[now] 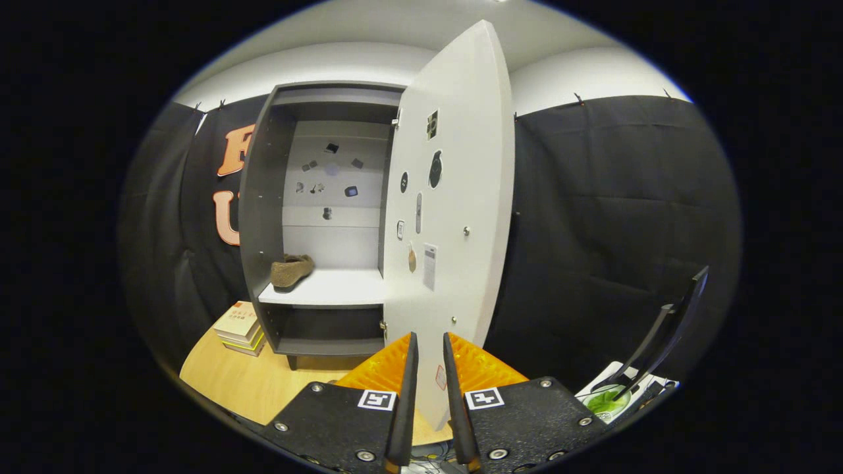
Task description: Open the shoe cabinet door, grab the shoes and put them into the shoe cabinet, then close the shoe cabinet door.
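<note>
1. Black cloth walls your booth, with a pale wall band above it.
2. The wooden table carries the cabinet, which stands ahead of you and to the left.
3. Its door is swung wide open toward you, its lower edge just beyond your fingers.
4. A stack of books lies on the table beside the cabinet's left foot.
5. One brown shoe sits on the white shelf, at its left end.
6. Your gripper points at the door's bottom; its fingers stand nearly closed, a narrow gap between them, holding nothing.
</note>
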Demonstrator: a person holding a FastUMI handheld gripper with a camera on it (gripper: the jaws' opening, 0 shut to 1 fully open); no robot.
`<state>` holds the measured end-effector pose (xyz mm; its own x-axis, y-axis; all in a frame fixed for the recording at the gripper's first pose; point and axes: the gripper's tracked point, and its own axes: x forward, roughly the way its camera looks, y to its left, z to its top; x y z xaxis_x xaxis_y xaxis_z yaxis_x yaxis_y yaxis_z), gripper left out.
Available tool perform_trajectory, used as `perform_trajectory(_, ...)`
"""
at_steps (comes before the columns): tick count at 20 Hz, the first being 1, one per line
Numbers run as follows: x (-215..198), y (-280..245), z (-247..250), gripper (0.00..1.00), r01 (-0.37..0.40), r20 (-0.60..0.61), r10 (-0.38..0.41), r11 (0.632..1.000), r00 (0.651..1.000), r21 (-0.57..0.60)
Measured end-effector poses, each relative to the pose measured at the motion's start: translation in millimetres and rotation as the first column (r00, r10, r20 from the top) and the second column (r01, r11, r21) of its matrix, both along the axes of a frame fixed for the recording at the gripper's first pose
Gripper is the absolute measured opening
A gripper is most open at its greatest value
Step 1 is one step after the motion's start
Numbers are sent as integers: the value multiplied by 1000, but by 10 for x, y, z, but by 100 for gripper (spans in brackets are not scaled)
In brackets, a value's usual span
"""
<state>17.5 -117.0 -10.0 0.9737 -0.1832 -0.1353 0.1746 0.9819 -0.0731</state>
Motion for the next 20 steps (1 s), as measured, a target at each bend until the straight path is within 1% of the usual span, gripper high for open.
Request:
perform_trajectory(7, 54, 459, -163, 24, -74, -30, 75, 997, 997, 26)
perform_trajectory(11, 91, 754, -399, 24, -113, -69, 116, 992, 991, 57)
perform_trajectory(15, 103, 1124, -925, 24, -150, -148, 165, 983, 975, 109)
perform_trajectory(18, 103, 1423, -1411, 25, -182, -217, 214, 970, 952, 158)
perform_trajectory(20, 144, 1532, -1701, 24, -196, -252, 235, 966, 939, 171)
